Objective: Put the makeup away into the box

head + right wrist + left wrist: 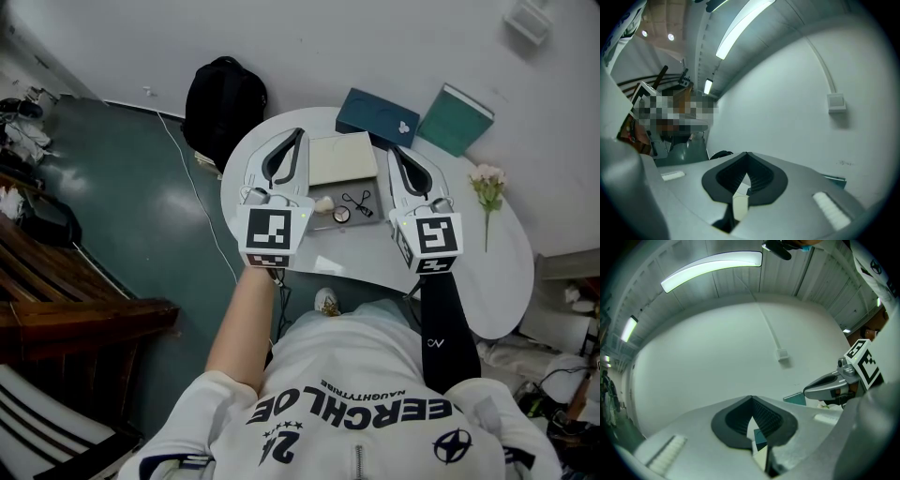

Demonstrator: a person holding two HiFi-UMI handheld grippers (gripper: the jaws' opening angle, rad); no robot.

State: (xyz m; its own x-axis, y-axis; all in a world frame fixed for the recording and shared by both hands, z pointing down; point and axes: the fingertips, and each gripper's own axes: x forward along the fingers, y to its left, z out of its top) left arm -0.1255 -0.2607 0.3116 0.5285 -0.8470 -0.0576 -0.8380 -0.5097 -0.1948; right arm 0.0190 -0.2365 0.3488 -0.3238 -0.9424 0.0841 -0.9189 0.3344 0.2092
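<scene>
Right hand-held gripper [747, 153] closed, makeup [341, 214] only in head view

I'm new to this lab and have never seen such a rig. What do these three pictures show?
A person holds a two-jaw gripper in each hand. The head view comes from a camera on their head, looking down at the left gripper and right gripper, both shut and empty. The two gripper views come from cameras on the grippers, each looking along its own jaws. On the white table lie a cream box, a dark teal box, a green box, flowers, a brush, a compact and an eyelash curler.
</scene>
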